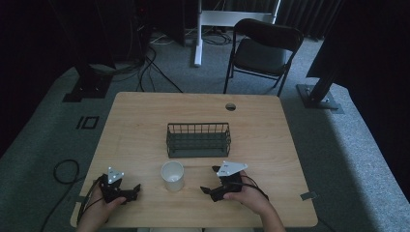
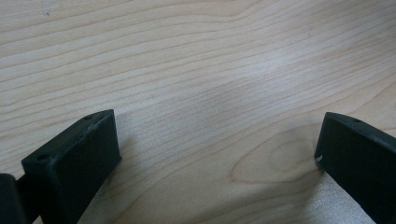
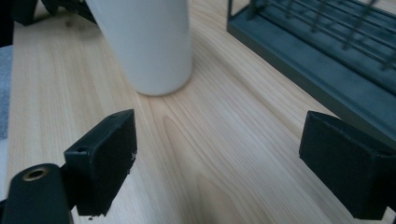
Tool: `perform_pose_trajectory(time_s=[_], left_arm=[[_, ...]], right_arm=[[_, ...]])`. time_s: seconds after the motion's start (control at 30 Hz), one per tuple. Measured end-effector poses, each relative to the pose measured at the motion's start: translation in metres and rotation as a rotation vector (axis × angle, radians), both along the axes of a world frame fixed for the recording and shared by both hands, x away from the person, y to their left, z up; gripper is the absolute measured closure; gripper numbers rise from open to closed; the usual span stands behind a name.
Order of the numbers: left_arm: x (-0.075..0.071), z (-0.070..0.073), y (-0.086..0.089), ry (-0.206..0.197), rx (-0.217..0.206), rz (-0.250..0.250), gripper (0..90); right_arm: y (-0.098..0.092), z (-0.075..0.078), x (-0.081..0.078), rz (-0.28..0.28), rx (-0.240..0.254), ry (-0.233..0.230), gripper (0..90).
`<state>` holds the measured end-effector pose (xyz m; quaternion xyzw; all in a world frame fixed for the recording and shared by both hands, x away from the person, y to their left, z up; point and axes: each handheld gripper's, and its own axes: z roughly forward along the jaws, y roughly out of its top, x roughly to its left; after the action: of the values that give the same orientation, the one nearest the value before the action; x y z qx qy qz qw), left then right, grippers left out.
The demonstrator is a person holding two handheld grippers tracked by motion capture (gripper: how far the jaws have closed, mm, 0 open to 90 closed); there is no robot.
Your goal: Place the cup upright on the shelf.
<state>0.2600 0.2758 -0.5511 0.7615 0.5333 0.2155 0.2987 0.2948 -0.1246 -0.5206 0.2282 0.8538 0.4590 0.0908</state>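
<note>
- While your hands rested near the table's (image 1: pixel 145 111) front edge, a white cup (image 1: pixel 172 175) stood upright between both grippers, before the wire basket (image 1: pixel 198 140).
- Your left gripper (image 2: pixel 217 154) had its jaws spread over bare wood.
- Your right gripper (image 3: pixel 219 158) gaped too, cup ahead, untouched.

Left gripper (image 2: pixel 217 154) is just sitting low over the light wood table (image 2: pixel 196 60), jaws spread wide apart with nothing but bare grain and a knot between them.
</note>
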Motion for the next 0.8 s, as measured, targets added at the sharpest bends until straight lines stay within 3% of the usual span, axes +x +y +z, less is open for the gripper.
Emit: perform_pose_trajectory(time_s=[0.5,0.8], left_arm=[[0.0,0.0,0.0,0.0,0.0,0.0,0.1],[0.0,0.0,0.0,0.0,0.0,0.0,0.1]], right_arm=[[0.034,0.001,0.0,0.057,0.025,-0.017,11.0],[0.052,0.003,-0.001,0.089,0.067,-0.032,11.0]])
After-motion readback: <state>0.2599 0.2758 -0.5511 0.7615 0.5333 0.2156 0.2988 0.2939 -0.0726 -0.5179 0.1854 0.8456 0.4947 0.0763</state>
